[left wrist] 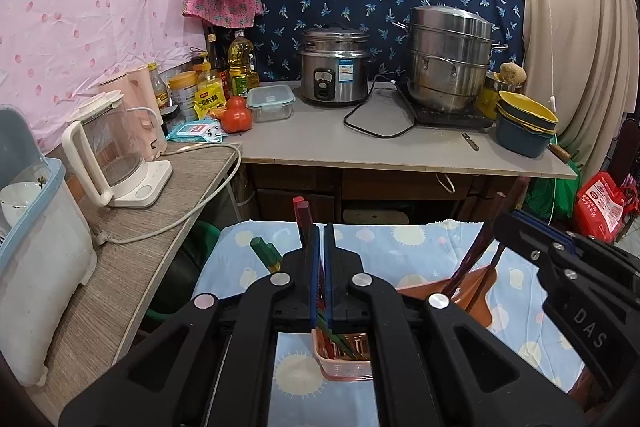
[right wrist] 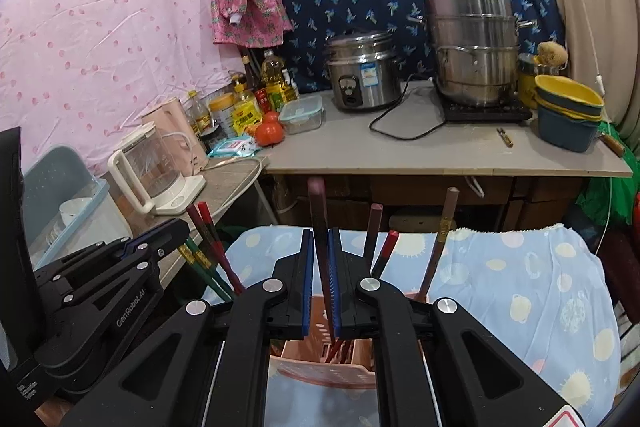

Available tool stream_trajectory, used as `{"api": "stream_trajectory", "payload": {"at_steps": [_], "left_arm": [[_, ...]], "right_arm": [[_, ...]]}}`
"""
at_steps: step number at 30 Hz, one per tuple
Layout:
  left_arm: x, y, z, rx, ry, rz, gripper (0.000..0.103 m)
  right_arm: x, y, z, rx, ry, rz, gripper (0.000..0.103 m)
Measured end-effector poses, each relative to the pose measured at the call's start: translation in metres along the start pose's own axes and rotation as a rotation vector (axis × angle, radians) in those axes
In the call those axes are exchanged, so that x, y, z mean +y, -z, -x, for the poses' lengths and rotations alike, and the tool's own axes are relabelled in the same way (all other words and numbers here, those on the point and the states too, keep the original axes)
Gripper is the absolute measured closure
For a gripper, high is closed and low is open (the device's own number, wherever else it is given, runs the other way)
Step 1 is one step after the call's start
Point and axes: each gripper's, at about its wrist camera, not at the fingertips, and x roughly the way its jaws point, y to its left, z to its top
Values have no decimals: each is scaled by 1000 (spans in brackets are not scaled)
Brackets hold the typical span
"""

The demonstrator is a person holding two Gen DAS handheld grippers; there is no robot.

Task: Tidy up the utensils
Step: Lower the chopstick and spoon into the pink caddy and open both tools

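Note:
A pink slotted utensil holder (left wrist: 346, 359) stands on the blue patterned cloth (left wrist: 400, 247); it also shows in the right wrist view (right wrist: 320, 367). My left gripper (left wrist: 322, 239) is shut on red chopsticks (left wrist: 302, 213) whose lower ends reach into the holder. Green chopsticks (left wrist: 264, 251) lean beside them. My right gripper (right wrist: 321, 243) is shut on a dark maroon chopstick (right wrist: 318, 203) that stands in the holder. More chopsticks (right wrist: 442, 239) lean in the holder to its right. The left gripper (right wrist: 160, 239) shows at the left with red and green chopsticks (right wrist: 208, 239).
A white kettle (left wrist: 116, 151) stands on a wooden side table (left wrist: 132, 267) at left, next to a dish rack (left wrist: 36, 259). Behind, a grey counter (left wrist: 400, 151) carries a rice cooker (left wrist: 334, 67), steamer pot (left wrist: 450, 59), stacked bowls (left wrist: 526, 123), bottles and tomatoes (left wrist: 236, 115).

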Motion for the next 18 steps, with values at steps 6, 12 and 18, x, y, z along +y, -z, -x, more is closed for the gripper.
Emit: {"api": "stream_trajectory", "payload": {"at_steps": [6, 12, 18], "left_arm": [[2, 2, 2, 3, -32, 8, 85], [2, 5, 14, -16, -52, 14, 68], [3, 10, 26, -25, -63, 22, 55]], "right_arm": [[2, 0, 12, -22, 3, 3, 74], [7, 4, 22, -25, 5, 20, 70], [15, 13, 35, -36, 17, 40, 59]]}}
